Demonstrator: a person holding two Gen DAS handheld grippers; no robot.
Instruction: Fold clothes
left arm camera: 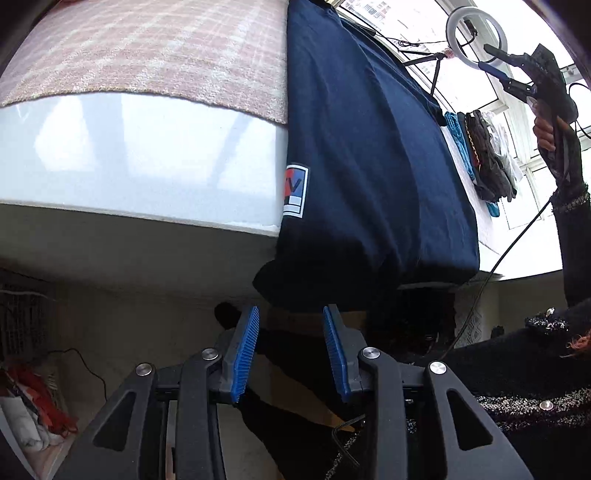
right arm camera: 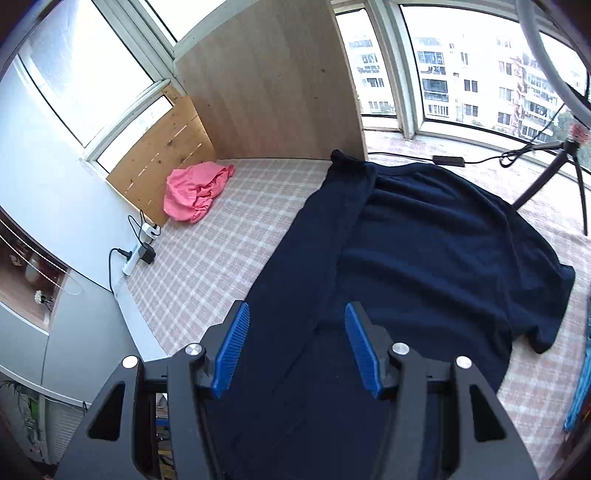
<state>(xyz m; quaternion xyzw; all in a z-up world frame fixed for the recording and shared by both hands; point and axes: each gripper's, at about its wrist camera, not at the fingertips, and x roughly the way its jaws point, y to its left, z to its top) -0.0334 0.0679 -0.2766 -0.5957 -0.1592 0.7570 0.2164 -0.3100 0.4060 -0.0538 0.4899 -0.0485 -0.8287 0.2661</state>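
Observation:
A navy T-shirt (right arm camera: 424,251) lies spread on the checked bed cover, its left side folded in over the body. Its lower part (left arm camera: 369,166) hangs over the mattress edge and shows a small square logo (left arm camera: 295,190). My left gripper (left arm camera: 291,314) is open, low in front of the bed, just below the hanging hem. My right gripper (right arm camera: 295,314) is open and hovers above the shirt's near part with nothing between its blue pads. In the left wrist view the right gripper (left arm camera: 495,59) is held high in a hand (left arm camera: 546,129).
A crumpled pink garment (right arm camera: 195,192) lies at the far left of the bed by a wooden board (right arm camera: 269,74). A power strip (right arm camera: 138,254) sits at the bed's left edge. Folded clothes (left arm camera: 480,155) are stacked beyond the shirt. A ring light (left arm camera: 469,26) on a tripod stands by the windows.

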